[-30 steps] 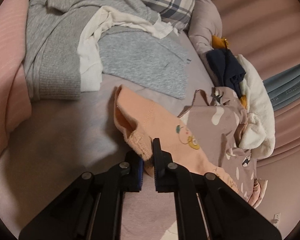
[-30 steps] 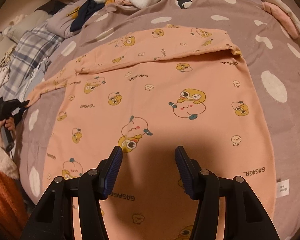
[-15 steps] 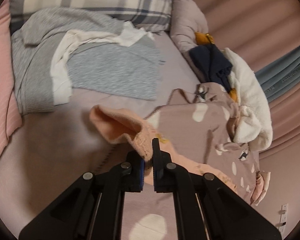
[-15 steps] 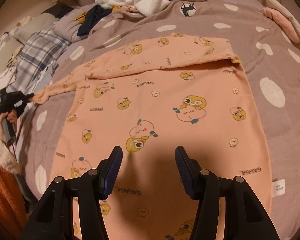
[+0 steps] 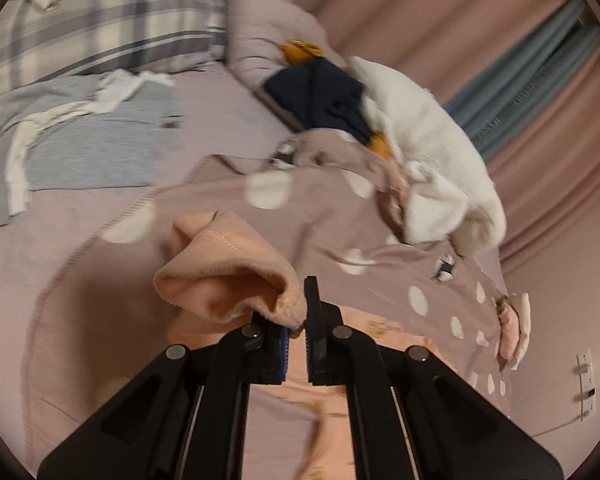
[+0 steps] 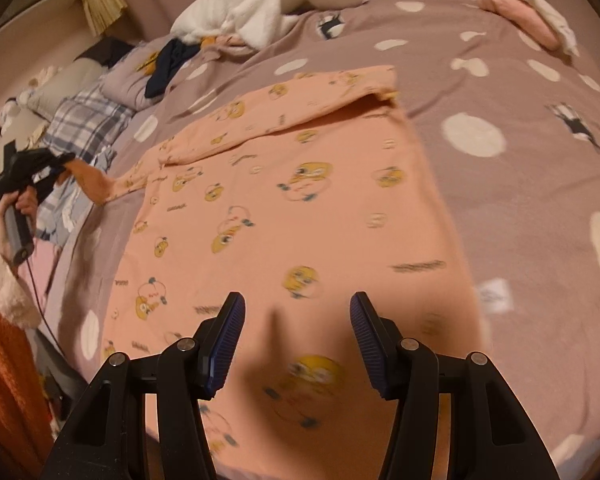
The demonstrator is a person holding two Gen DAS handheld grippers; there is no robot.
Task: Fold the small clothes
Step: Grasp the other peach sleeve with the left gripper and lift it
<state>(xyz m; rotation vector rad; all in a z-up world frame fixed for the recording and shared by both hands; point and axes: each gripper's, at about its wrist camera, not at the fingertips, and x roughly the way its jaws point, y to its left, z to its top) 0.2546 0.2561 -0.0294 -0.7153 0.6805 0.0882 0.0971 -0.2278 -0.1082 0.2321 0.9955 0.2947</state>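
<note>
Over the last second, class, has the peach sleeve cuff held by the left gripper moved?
Yes. The sleeve cuff, clamped by the left gripper, has moved in toward the shirt body, away from the plaid pillow.

Dim, warm indoor light tints both views pinkish-orange. Fisheye bending curves the bed (image 6: 500, 92) and curtains (image 5: 440, 32) toward dark vignetted corners. The left view is smeared by motion, worst on the grey clothes (image 5: 92, 140) and near the bottom. In the right view the shirt (image 6: 300, 208) prints blur toward the lower edge, and the right tool (image 6: 296, 316) throws a soft shadow on the shirt.
</note>
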